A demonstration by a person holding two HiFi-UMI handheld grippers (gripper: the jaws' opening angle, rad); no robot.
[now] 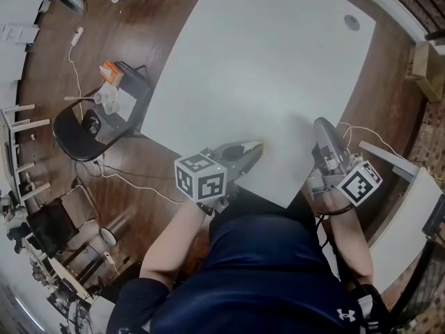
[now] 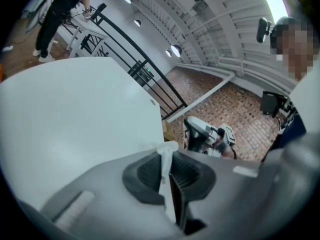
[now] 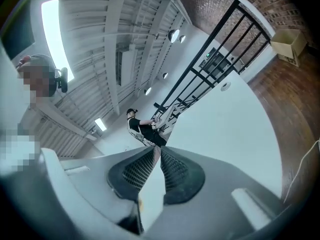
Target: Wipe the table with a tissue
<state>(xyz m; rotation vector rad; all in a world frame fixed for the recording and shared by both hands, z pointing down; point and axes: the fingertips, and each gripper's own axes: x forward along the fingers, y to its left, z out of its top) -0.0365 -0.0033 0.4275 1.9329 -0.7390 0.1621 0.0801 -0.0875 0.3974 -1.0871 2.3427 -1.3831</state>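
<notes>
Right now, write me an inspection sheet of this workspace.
Surface: large white table, bare apart from a grey round grommet near its far corner.
Job's things: thin white tissue, pinched in the left gripper.
Clutter: orange box and clear plastic cups on a black stand beside the table.
Grippers: left gripper shut on the tissue over the table's near edge; right gripper jaws together, nothing between them.
Cables: white cable on the floor; another beside the right gripper.
Surroundings: brown wooden floor, cardboard box, black chair.
</notes>
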